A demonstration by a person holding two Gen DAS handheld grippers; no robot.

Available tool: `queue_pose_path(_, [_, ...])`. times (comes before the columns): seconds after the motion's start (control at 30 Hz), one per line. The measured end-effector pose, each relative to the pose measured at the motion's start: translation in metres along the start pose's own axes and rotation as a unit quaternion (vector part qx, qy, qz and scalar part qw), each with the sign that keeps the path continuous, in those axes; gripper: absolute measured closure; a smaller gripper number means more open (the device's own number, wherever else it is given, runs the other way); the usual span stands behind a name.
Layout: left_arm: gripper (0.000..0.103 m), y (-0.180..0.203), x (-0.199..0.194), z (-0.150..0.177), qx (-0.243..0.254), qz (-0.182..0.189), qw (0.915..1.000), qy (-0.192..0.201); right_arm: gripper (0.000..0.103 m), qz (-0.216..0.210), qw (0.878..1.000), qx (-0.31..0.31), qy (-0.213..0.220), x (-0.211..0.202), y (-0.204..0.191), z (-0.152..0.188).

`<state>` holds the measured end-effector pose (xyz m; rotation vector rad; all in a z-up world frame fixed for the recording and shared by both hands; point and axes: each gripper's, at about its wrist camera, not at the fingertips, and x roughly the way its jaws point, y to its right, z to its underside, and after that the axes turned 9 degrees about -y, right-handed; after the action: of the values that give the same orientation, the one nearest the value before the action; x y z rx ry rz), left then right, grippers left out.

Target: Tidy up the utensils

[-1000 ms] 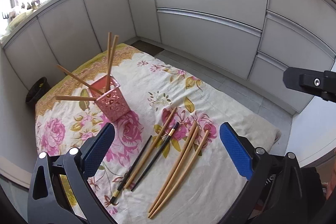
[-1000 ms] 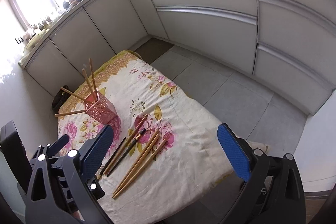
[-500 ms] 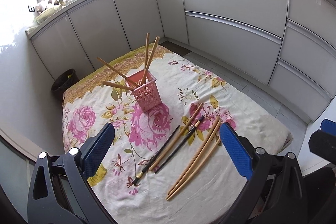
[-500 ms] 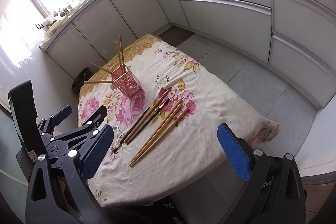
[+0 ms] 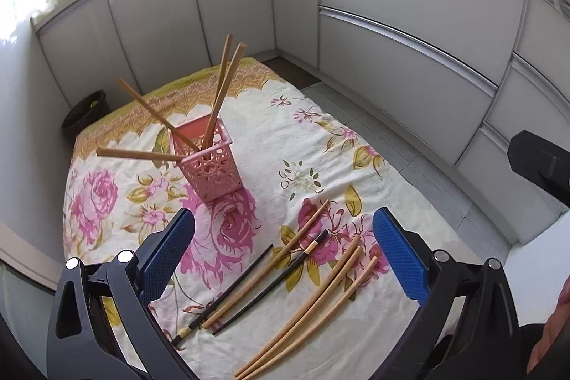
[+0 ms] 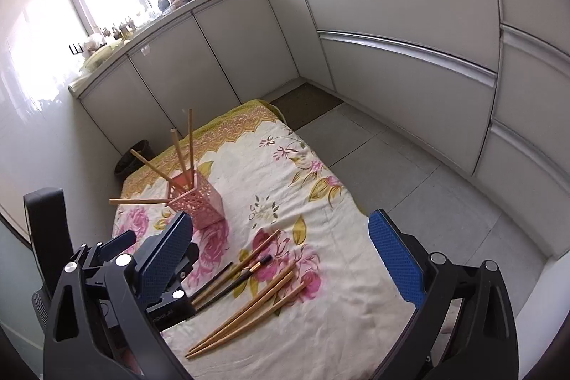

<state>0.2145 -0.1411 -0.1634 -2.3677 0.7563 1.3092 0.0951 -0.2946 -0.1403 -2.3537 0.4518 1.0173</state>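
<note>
**Pink holder half filled, six chopsticks loose on the cloth**

Pink lattice plastic forms the square holder (image 5: 210, 162), which stands upright on the floral cloth (image 5: 310, 138) towards its far left part. Four wooden chopsticks (image 5: 222, 84) sit in it: two lean up near vertical, one slants left, one juts out almost level to the left.

Nearer the cameras, six more lie loose on the cloth, roughly parallel and running diagonally. Two black ones (image 5: 274, 284) lie with a wooden one (image 5: 285, 248) between them; just to their right, three wooden ones (image 5: 320, 305) lie close together.

The left gripper (image 5: 283, 253) hangs above the loose group, its blue pads (image 5: 167, 251) spread wide with nothing between them. The right gripper (image 6: 281, 257) is equally wide apart and empty, above the same group. In the right wrist view the left gripper shows at lower left, just beside the black pair.
</note>
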Motion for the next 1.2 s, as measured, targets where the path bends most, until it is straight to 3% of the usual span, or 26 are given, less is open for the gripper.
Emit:
queue_pose_path(0.1, [0.007, -0.017, 0.001, 0.003, -0.065, -0.015, 0.9977, -0.008, 0.007, 0.006, 1.0, -0.013, -0.02, 0.013, -0.006, -0.018])
queue_pose_path(0.17, [0.007, -0.033, -0.003, 0.01, -0.129, -0.047, 0.9905, -0.005, 0.007, 0.003, 0.999, -0.032, -0.024, 0.016, -0.016, -0.024])
queue_pose_path(0.3, [0.007, -0.062, -0.018, 0.027, -0.272, -0.068, 0.9598, -0.014, 0.007, -0.012, 0.997, -0.074, -0.028, 0.008, -0.035, -0.02])
queue_pose_path(0.4, [0.007, -0.079, -0.037, 0.044, -0.359, -0.075, 0.9305, -0.003, 0.007, -0.047, 0.995, -0.076, -0.035, -0.004, -0.045, -0.013])
queue_pose_path(0.5, [0.007, -0.081, -0.056, 0.061, -0.385, -0.098, 0.9176, 0.005, 0.007, -0.069, 0.994, -0.078, -0.035, -0.017, -0.05, -0.002])
queue_pose_path(0.67, [0.007, -0.077, -0.087, 0.087, -0.404, -0.117, 0.9075, 0.004, 0.007, -0.078, 0.992, -0.096, -0.026, -0.055, -0.048, 0.026])
queue_pose_path(0.9, [0.007, -0.058, -0.116, 0.108, -0.385, -0.135, 0.9127, 0.016, 0.007, -0.058, 0.991, -0.118, 0.02, -0.095, -0.038, 0.048])
queue_pose_path(1.0, [0.007, -0.057, -0.114, 0.104, -0.359, -0.139, 0.9229, 0.011, 0.007, -0.031, 0.991, -0.125, 0.046, -0.097, -0.04, 0.043])
queue_pose_path(1.07, [0.007, -0.054, -0.106, 0.094, -0.324, -0.128, 0.9373, 0.012, 0.007, -0.022, 0.991, -0.126, 0.046, -0.09, -0.036, 0.039])
queue_pose_path(1.1, [0.007, -0.052, -0.099, 0.087, -0.294, -0.115, 0.9488, 0.007, 0.007, -0.018, 0.992, -0.121, 0.035, -0.082, -0.031, 0.036])
queue_pose_path(1.2, [0.007, -0.03, -0.067, 0.055, -0.14, -0.05, 0.9886, -0.027, 0.007, -0.024, 0.996, -0.076, -0.034, -0.049, -0.003, 0.026])
